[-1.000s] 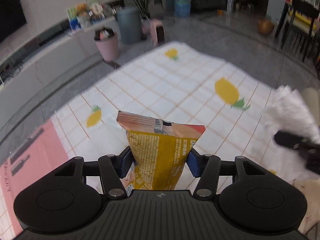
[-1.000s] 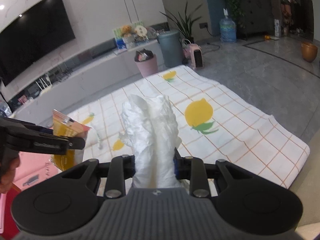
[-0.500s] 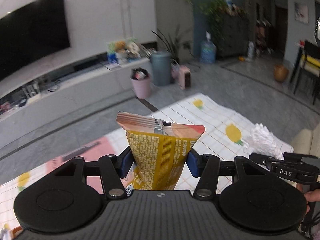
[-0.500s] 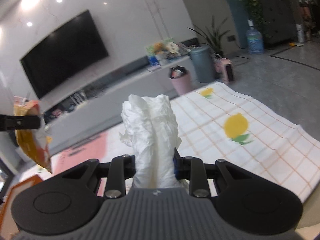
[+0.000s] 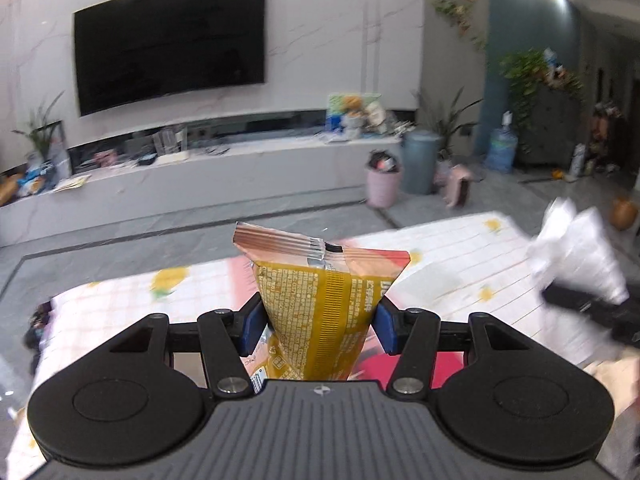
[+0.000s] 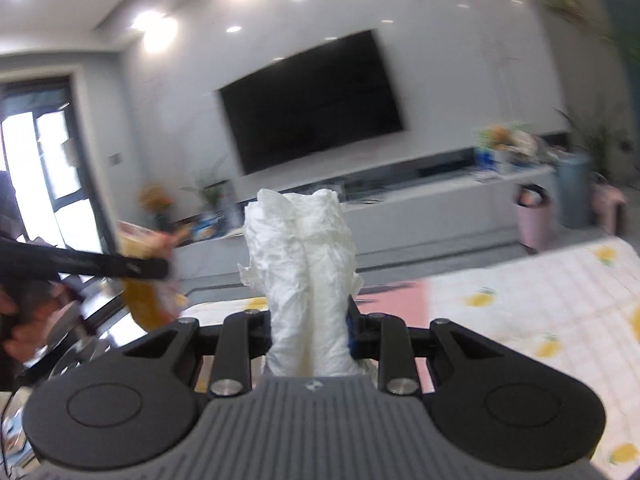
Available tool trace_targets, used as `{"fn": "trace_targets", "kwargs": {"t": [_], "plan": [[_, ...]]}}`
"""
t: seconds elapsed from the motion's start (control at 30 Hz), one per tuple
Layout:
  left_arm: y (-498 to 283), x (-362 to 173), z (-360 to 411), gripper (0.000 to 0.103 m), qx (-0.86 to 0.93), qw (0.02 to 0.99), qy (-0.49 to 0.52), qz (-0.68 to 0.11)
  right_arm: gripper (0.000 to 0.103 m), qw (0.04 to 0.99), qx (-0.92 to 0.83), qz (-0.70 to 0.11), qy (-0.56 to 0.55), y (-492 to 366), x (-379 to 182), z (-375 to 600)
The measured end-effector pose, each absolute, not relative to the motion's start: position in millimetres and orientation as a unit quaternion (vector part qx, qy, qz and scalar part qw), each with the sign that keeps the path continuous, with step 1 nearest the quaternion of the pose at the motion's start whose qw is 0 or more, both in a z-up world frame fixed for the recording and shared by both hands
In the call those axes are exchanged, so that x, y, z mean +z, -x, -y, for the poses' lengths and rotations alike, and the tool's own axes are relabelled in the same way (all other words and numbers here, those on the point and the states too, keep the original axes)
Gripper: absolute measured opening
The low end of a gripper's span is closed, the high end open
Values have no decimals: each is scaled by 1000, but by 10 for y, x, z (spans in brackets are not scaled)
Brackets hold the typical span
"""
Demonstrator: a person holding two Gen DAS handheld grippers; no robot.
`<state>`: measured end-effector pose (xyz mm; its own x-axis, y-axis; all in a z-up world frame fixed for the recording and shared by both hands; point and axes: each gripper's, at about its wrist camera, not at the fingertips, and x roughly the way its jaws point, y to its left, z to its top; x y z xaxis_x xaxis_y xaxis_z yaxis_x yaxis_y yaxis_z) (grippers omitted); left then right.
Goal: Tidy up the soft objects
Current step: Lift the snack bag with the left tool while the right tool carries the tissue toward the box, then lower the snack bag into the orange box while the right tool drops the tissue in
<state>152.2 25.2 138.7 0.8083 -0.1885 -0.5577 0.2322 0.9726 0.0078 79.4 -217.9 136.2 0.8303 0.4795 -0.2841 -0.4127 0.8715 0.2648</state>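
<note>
snack bag (image 5: 320, 312): mustard yellow with dark print, coppery pink striped top
tissue wad (image 6: 306, 280): plain white
blanket (image 5: 452, 264): white, orange grid, yellow lemon prints, one pink panel
waste bin (image 5: 383, 187): pale pink
tall bin (image 5: 419, 162): grey-blue
gripper pads (image 5: 251, 322): blue

Open air is found ahead of both raised grippers — the lemon-print cloth (image 5: 448, 256) lies bare below. Passage beyond is blocked by a long white console (image 5: 192, 184), a pink bin (image 5: 383, 186) and a grey bin (image 5: 419, 162).
</note>
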Motion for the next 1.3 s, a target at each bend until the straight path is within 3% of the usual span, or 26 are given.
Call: {"fn": "trace_targets", "kwargs": {"t": [0.17,0.3,0.57,0.67,0.73,0.83,1.0,1.3], "plan": [[-1809,983,-561,63,-59,939,-105,-321,26,947,263,-172,-72,-741,1292,1503],[-2069,693,-822,63,-62,936,-100,-331,26,943,271,-182,-69,-814,1079,1214],[-2113,187,-1001,62,-66,922,-109,-366,26,937,271,-213,-57,-1042,741,1130],[-2128,53,-887,67,-67,905,-142,-395,26,939,262,-217,-56,-1123,691,1153],[-2050,53,-861,69,-64,909,-149,-384,26,939,258,-221,-50,-1124,649,1127],[-1861,210,-873,91,-61,926,-115,-355,26,937,259,-229,-43,-1109,608,1096],[-1408,602,-934,95,-58,950,-29,-307,26,937,259,-236,-21,-1055,645,1046],[-1009,732,-1015,96,48,962,-42,-266,26,916,304,-224,136,-1063,903,716]]}}
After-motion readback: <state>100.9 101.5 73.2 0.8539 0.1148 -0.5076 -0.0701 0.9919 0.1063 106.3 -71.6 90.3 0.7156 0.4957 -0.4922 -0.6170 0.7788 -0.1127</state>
